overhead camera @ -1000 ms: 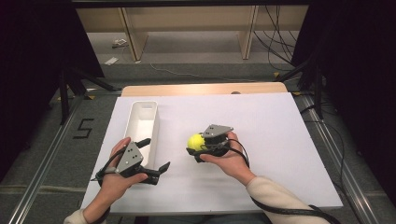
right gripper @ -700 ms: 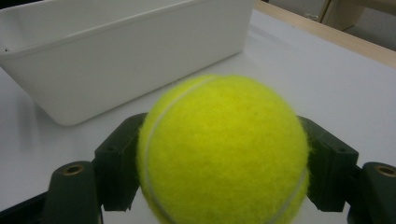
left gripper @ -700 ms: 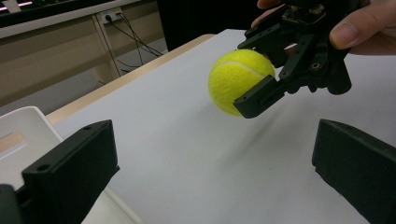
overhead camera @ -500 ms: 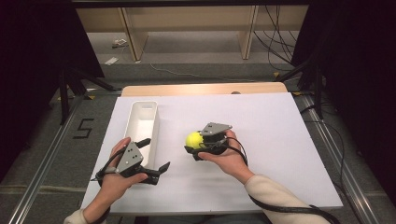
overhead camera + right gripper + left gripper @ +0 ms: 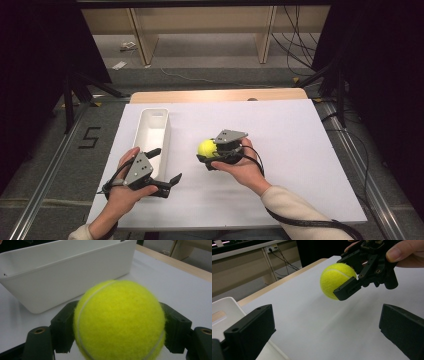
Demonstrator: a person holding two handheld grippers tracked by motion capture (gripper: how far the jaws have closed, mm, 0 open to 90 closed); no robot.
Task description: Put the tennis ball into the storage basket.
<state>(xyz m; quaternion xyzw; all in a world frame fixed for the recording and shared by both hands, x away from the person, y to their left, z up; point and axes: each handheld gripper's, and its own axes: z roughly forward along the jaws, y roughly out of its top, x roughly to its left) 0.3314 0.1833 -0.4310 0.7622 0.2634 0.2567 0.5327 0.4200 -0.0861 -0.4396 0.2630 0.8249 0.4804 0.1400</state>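
A yellow tennis ball [image 5: 206,148] is held a little above the white table, with my right gripper [image 5: 207,151] shut on it. In the right gripper view the ball [image 5: 120,320] sits between the two black jaws of that gripper [image 5: 120,332]. To its left stands a long white bin [image 5: 142,125], empty as far as I see. My left gripper [image 5: 165,165] stands open beside the bin's near end, with nothing between its jaws. In the left gripper view the ball [image 5: 335,280] hangs ahead, beyond my open left gripper [image 5: 325,335].
The white board [image 5: 300,150] covers the table, with a wooden edge [image 5: 220,95] at the far side. In the right gripper view the bin [image 5: 70,277] lies just beyond the ball. Wooden shelving and cables stand on the floor behind.
My right gripper has edged slightly to the left with the ball in it. The left gripper has stayed where it was.
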